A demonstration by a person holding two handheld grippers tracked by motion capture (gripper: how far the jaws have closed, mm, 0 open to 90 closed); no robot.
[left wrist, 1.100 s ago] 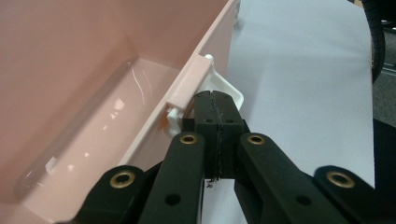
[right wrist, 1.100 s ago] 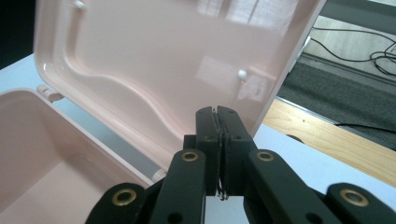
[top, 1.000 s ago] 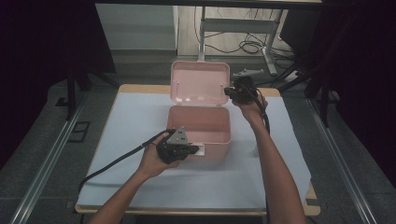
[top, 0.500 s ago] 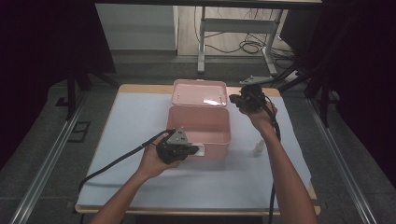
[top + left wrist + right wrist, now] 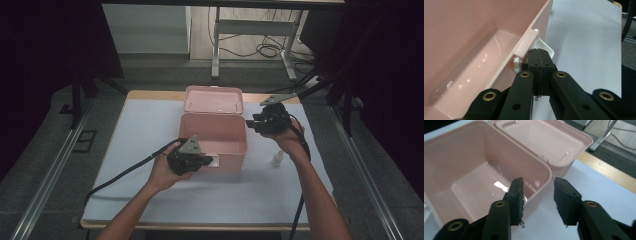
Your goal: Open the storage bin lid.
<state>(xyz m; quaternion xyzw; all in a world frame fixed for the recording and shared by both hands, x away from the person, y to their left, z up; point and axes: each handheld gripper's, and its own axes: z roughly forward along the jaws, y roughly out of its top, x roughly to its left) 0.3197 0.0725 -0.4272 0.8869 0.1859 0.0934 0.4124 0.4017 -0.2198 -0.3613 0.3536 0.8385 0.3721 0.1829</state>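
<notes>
On the white-covered desk [image 5: 140,135] my left tool [image 5: 540,53] stays clamped on the open pink box's [image 5: 212,137] white latch [image 5: 546,47], while my right tool [image 5: 537,195] has just opened, empty, beside its rim

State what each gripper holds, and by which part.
The left gripper is shut beside the white latch on the open pink plastic box's front wall; a grip cannot be told. The right gripper, jaws just opened, holds nothing.

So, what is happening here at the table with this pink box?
A person works with two tools on a pink box whose lid lies open behind it. The left hand-held gripper is shut at the white latch on the box's front wall. The right hand-held gripper has just been opening, with nothing between its jaws, beside the box. A small white bottle stands on the table.
</notes>
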